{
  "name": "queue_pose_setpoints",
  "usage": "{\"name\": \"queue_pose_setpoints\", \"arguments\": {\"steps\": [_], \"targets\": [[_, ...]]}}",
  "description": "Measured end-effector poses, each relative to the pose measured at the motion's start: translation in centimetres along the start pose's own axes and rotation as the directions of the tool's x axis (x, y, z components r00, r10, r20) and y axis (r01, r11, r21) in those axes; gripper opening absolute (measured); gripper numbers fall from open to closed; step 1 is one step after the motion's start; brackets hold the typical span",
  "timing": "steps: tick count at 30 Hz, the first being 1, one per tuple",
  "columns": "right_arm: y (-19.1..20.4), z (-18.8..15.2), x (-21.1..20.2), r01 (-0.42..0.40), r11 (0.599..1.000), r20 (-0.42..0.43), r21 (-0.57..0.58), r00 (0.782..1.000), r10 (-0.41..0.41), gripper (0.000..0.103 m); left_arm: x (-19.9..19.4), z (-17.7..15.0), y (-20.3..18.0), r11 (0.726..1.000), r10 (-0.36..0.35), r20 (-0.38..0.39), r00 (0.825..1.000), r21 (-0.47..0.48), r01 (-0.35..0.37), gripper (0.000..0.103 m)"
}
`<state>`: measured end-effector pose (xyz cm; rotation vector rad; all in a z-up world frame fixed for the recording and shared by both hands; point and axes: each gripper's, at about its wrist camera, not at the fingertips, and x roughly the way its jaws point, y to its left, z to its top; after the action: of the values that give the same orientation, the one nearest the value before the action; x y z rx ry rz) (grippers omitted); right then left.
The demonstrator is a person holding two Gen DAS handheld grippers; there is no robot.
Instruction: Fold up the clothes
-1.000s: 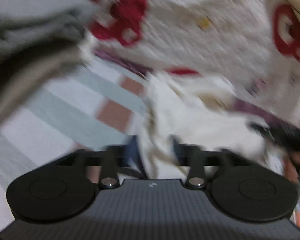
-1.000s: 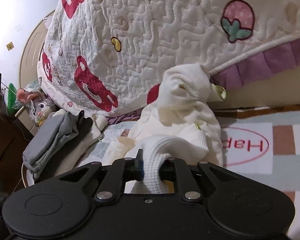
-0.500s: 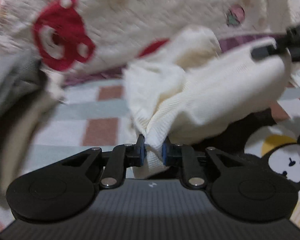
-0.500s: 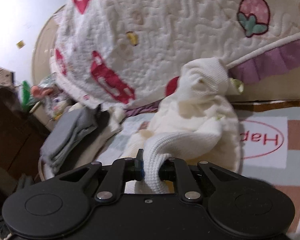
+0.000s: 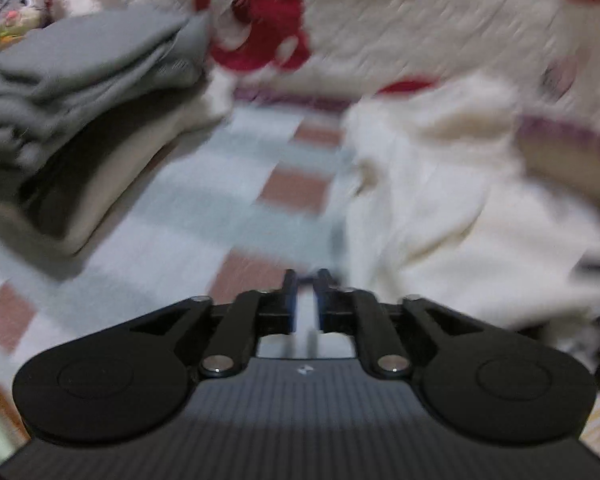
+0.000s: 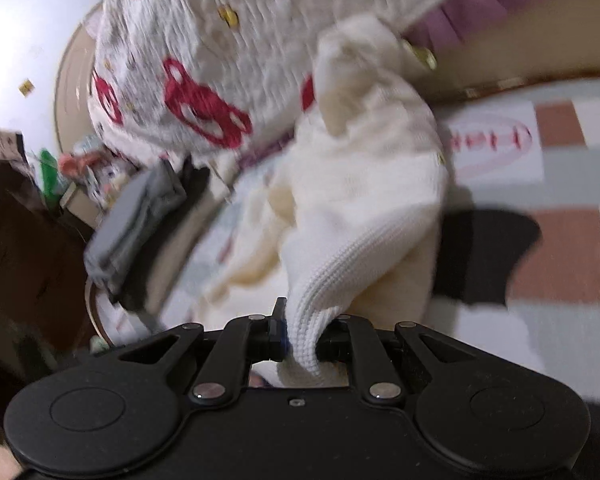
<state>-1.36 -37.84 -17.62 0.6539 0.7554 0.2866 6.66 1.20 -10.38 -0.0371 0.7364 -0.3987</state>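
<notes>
Dim, warm indoor light. Both views are smeared by motion blur — the quilt (image 5: 440,28) and rug (image 5: 204,216) worst — and fisheye bending curves the edges. A dark shadow (image 6: 484,256) falls beside the cream sweater (image 6: 364,184).

Both wrist cams low, angled down, close to the cream sweater (image 5: 452,216) (image 6: 364,184); shared: sweater, grey stack (image 5: 80,76) (image 6: 136,216) to its left.

I see cream knit sweater (image 6: 364,184) bunched, ribbed edge raised at 6 o'clock, rest heaped on checked blanket; folded grey garment (image 5: 80,76) stacked at 10 o'clock.
</notes>
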Motion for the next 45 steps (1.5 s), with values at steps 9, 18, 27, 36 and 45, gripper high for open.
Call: {"name": "queue_pose_setpoints", "arguments": {"steps": [9, 18, 27, 36, 45], "targets": [[-1.5, -1.6, 1.1, 0.016, 0.999, -0.026, 0.027, 1.0, -0.016, 0.014, 9.0, 1.3, -8.9, 0.9, -0.08, -0.098, 0.992, 0.421, 0.114, 0.079], [-1.9, -1.6, 2.2, 0.055, 0.996, -0.102, -0.064, 0.993, -0.061, 0.013, 11.9, 7.1, -2.4, 0.997, -0.026, -0.009, 1.0, 0.07, 0.026, 0.009], [-2.3, -0.8, 1.5, 0.05, 0.999, -0.092, 0.016, 0.995, -0.049, 0.036, 8.9, 4.6, 2.2, 0.957, -0.277, -0.046, 0.96, -0.099, 0.272, 0.048], [-4.7, 0.7, 2.3, 0.013, 0.965, 0.063, 0.26, 0.998, -0.03, 0.05, 8.0, -0.7, -1.3, 0.892, -0.406, -0.25, 0.879, 0.101, 0.44, 0.064], [2.1, 5.3, 1.2, 0.056, 0.978, 0.173, -0.203, 0.985, -0.02, 0.012, 5.6, 1.4, -1.7, 0.905, -0.341, -0.283, 0.896, 0.158, 0.394, 0.01]]}}
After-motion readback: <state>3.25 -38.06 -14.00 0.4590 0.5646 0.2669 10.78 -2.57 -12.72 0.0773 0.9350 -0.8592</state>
